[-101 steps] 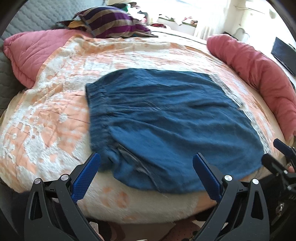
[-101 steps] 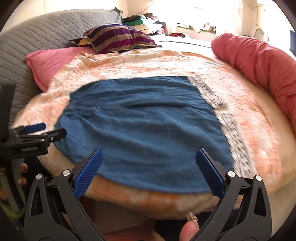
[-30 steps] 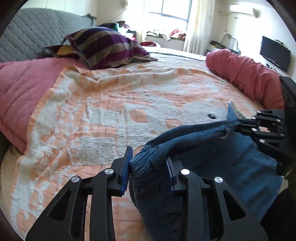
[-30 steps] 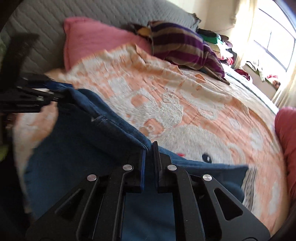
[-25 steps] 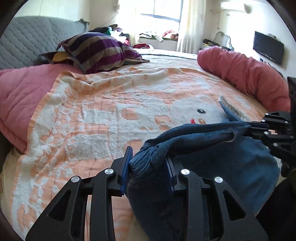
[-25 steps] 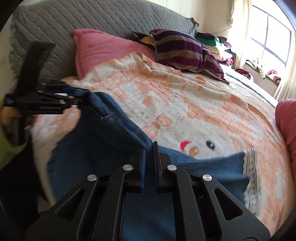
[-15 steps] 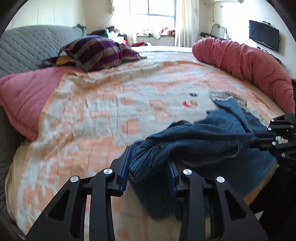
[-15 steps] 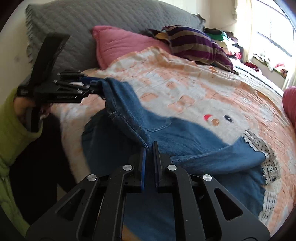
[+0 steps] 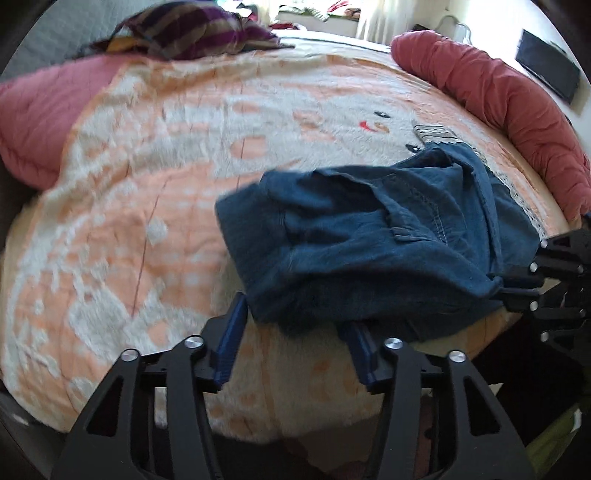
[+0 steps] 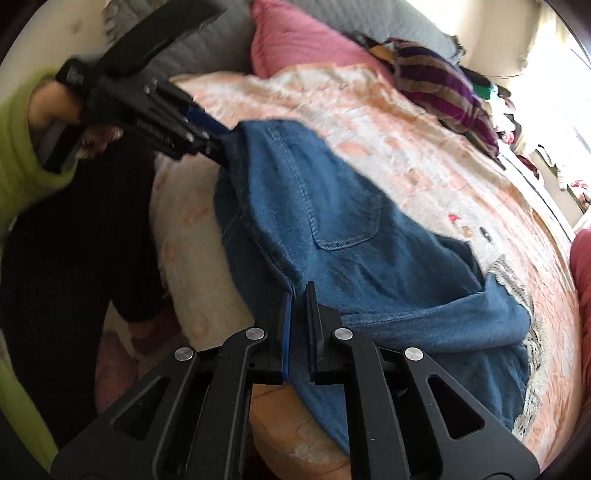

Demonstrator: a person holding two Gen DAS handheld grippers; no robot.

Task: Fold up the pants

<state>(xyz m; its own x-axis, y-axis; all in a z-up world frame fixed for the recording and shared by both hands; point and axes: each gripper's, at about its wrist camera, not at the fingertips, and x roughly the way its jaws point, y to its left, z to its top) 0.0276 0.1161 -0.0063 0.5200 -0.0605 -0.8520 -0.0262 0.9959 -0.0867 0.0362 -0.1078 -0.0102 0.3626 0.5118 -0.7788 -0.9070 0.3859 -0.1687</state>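
Observation:
The blue denim pants (image 9: 373,236) with a lace-trimmed hem lie bunched and partly doubled over at the near edge of the bed; they also show in the right wrist view (image 10: 332,236). My left gripper (image 9: 295,325) has its jaws parted around the waistband corner, which still sits between the blue pads. My right gripper (image 10: 299,299) is shut on a thin fold of the pants' edge. In the right wrist view the left gripper (image 10: 218,142) touches the far corner of the pants. In the left wrist view the right gripper (image 9: 498,286) pinches the right corner.
An orange and white blanket (image 9: 184,155) covers the round bed. A pink pillow (image 9: 33,122) and a striped pillow (image 9: 192,29) lie at the back left. A red bolster (image 9: 498,96) runs along the right edge. A grey headboard (image 10: 207,40) stands behind.
Both grippers have lowered the pants toward the bed's near edge. The left jaws have widened around the waistband. The right gripper stays clamped on the fabric.

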